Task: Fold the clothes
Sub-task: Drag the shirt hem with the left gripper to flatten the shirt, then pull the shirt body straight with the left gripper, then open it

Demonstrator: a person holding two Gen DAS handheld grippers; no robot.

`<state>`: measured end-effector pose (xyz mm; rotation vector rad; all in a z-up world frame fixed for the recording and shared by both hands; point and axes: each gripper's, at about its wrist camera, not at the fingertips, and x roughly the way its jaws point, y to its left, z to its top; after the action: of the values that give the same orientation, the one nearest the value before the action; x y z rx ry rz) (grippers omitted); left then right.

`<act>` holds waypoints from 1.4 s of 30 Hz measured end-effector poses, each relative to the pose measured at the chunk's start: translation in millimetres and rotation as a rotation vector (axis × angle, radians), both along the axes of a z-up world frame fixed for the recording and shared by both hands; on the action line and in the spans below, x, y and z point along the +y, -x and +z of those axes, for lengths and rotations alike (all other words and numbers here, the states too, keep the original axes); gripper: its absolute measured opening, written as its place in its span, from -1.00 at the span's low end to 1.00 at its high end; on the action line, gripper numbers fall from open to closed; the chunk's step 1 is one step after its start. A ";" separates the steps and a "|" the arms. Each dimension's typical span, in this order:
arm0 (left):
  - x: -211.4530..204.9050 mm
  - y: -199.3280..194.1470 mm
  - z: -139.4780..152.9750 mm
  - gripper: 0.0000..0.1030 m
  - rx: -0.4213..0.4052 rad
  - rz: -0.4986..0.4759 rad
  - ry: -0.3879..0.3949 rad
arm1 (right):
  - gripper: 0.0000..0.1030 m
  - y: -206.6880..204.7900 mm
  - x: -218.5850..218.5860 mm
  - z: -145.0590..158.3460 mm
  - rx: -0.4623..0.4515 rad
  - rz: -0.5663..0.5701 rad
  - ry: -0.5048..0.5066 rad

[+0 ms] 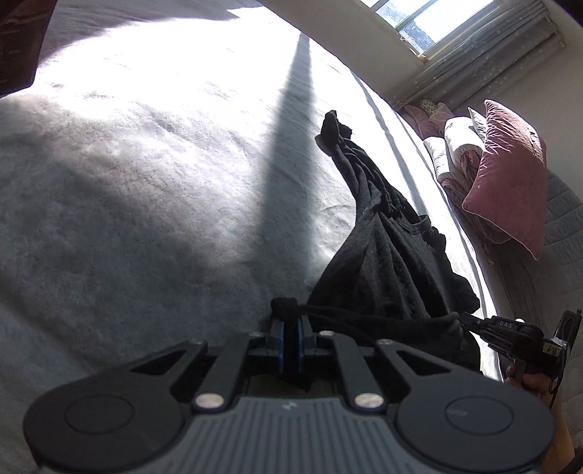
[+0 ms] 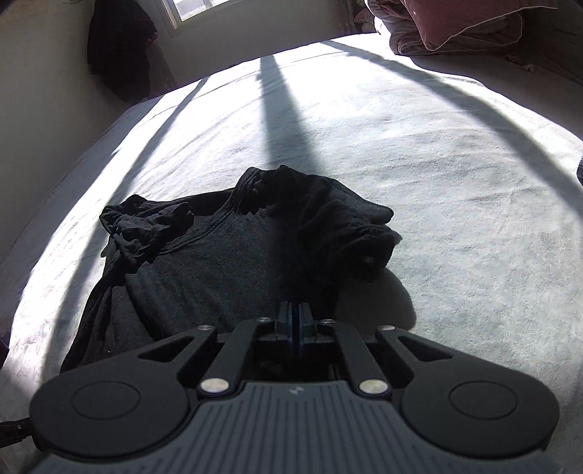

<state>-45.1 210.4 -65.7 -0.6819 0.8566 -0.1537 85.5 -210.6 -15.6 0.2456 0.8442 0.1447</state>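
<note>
So, progress: barely started I'd say, the black sweater [image 2: 226, 262] is bunched and twisted, no clean fold anywhere yet.
Where it is: on the bed [image 2: 455, 189], near edge lifted between the two grippers, the rest trailing across the grey blanket.
Left gripper [image 1: 290, 328]: fingers closed on one bunched corner of the hem.
Right gripper [image 2: 292, 321]: fingers pinched together on the fabric edge too; in the left view it's off to the right, gripping the other end of that taut edge.
Still to do: spread it flat, sort the sleeves, then fold.
Count: one garment, two grippers, one pink pillow [image 1: 510, 175], one rolled-up duvet [image 1: 459, 153], one window [image 1: 433, 22].
</note>
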 end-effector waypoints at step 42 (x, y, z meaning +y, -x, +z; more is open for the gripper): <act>7.7 40.2 18.5 -0.94 0.094 -0.134 0.356 | -0.97 183.3 -21.2 40.3 -0.182 0.032 0.271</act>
<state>-85.3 218.1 -47.2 -0.9700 0.9766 -0.4044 -97.8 -231.7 24.7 -0.0359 0.6775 0.0796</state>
